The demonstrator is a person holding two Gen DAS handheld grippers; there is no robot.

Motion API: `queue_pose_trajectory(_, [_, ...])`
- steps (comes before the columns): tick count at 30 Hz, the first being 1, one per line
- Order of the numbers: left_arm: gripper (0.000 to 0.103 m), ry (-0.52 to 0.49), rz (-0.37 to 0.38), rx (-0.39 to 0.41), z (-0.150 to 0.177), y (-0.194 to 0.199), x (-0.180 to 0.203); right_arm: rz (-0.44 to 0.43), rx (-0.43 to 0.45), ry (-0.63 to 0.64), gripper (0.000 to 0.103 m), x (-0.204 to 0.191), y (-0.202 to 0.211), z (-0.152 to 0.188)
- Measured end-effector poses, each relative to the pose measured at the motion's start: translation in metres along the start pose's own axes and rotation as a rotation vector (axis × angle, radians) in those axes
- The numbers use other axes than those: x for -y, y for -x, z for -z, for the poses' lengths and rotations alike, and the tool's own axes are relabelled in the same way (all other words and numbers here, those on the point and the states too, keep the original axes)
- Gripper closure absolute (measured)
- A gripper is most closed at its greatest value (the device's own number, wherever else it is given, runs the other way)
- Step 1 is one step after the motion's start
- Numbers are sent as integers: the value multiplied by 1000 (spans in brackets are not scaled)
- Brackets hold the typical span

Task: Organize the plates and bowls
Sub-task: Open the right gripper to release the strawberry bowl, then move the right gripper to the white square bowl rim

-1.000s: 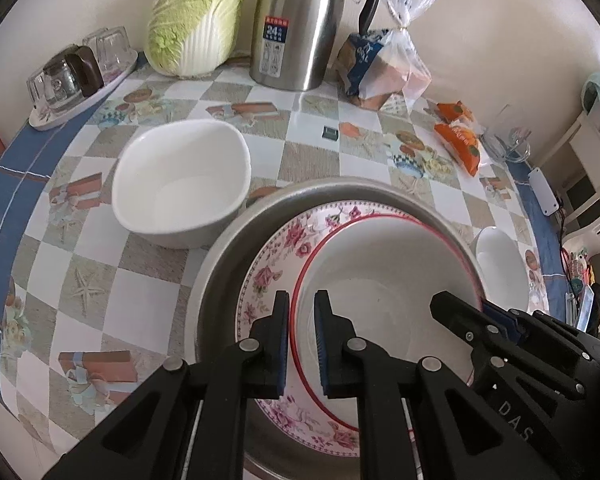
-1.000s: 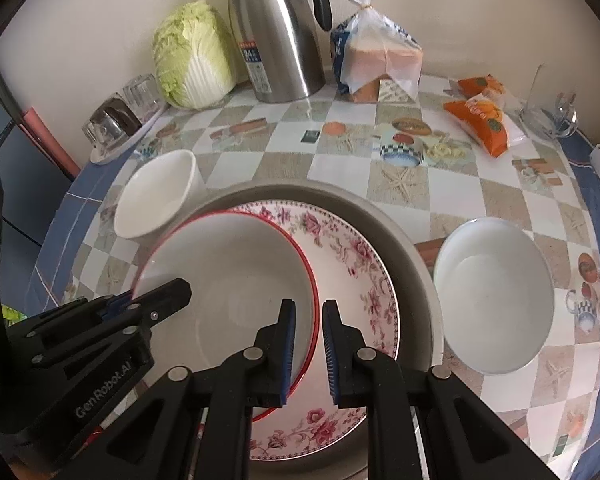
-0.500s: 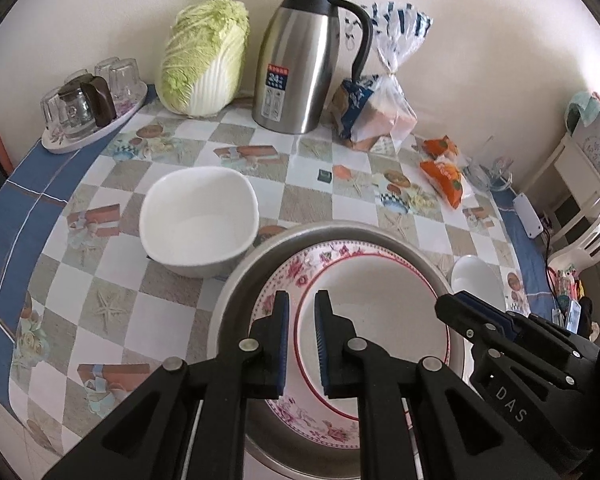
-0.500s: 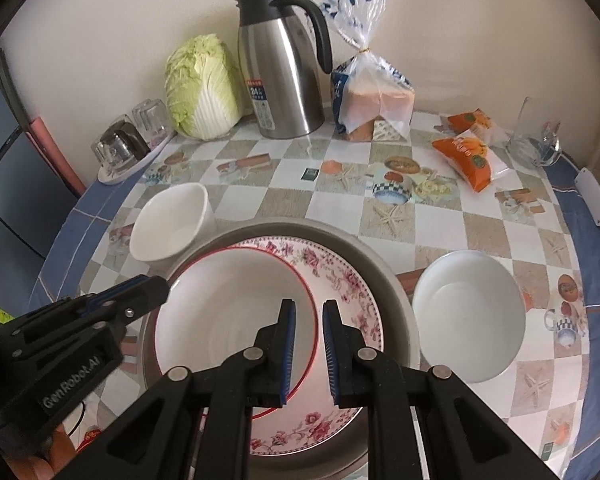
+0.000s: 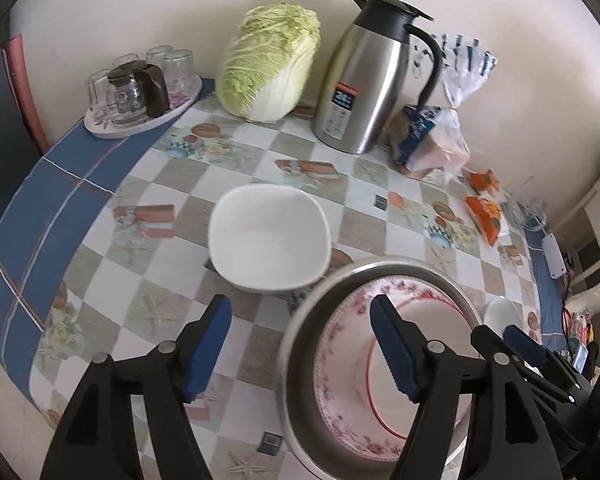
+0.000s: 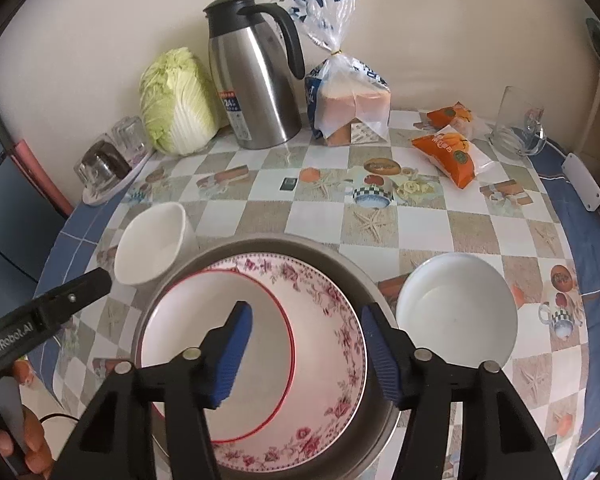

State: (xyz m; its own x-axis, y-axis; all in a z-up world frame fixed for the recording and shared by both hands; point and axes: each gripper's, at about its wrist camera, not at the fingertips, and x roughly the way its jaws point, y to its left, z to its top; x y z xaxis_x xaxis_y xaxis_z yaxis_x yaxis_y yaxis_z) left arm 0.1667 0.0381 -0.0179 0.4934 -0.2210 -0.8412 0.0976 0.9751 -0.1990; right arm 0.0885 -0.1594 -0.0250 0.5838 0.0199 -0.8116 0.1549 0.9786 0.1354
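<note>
Red-rimmed plate nested on flowered plate in metal basin. Two white bowls unstacked on bench. Left tongs, right tongs opening, empty.

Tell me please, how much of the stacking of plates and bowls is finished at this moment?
Done: the red-rimmed plate lies on the floral plate inside the metal basin. In hand: nothing; the left gripper and right gripper are opening with empty jaws. Left: the square white bowl and the round white bowl stand apart on the table.
</note>
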Motion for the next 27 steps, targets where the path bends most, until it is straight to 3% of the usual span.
queue_pose_trajectory(2, [29,2,-23,8,-8,1,-3,-6,7,-13,24,1,-1,-1])
queue_pose_trajectory(5, [18,25,-56,24,-18,2,-7,-19,16,-27,19,2,-2,-2])
queue_pose_trajectory(11, [17,74,-94,62,-34,-5,-17,-9,34,-43,0,4,-5,-2])
queue_pose_trajectory(18, [17,111,-108,44,-32,-26,-40,13,90,-78,0,9,-5,-2])
queue_pose_trajectory(21, [16,116,-66,50,-32,-30,-52,41,115,-100,0,13,-3,-2])
queue_pose_trajectory(24, [7,151,-18,43,-32,-35,-67,81,135,-129,0,16,1,-2])
queue_pose_trajectory(27, [7,174,-1,46,-32,-37,-79,101,139,-151,0,15,5,-3])
